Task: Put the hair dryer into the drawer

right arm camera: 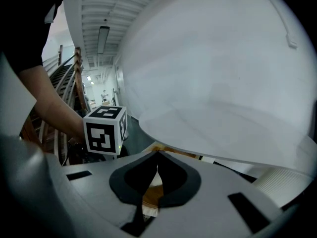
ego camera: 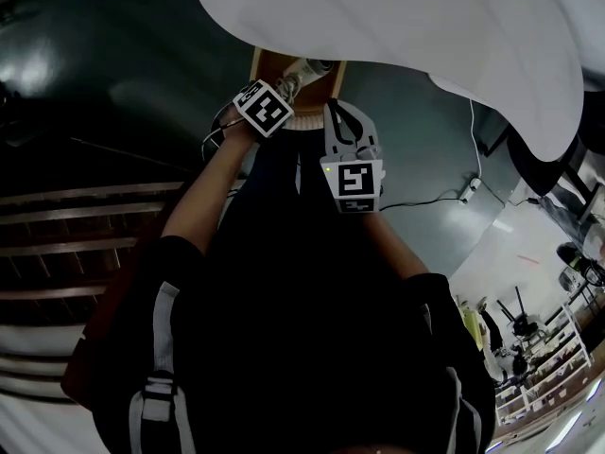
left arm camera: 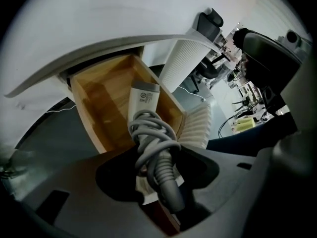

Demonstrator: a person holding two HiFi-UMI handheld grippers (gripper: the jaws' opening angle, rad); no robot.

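Left gripper point(left arm camera: 159, 176) clamps the hair dryer point(left arm camera: 143, 100) by its cord-wrapped handle over the open drawer point(left arm camera: 91, 90). Likely light, rigid, smooth plastic, so hold at the coils. Right gripper point(right arm camera: 156, 156) is closed and empty.

A white tabletop point(ego camera: 397, 17) with a rounded edge spans the far side of the head view. It rests on a ribbed white column point(left arm camera: 181, 61). The floor point(ego camera: 113, 74) is dark and glossy. Wooden-edged stair steps point(ego camera: 76, 206) run along the left. On the right, a thin white cable point(ego camera: 472, 140) drops to a power strip point(ego camera: 470, 189) lying on the floor. A dark chair point(ego camera: 520, 315) stands further right, with white shelves point(ego camera: 544, 367) just beyond it; their contents are too small to identify. The right gripper view shows a stair railing point(right arm camera: 64, 78) on the left and a long ceiling light point(right arm camera: 103, 36) above it.
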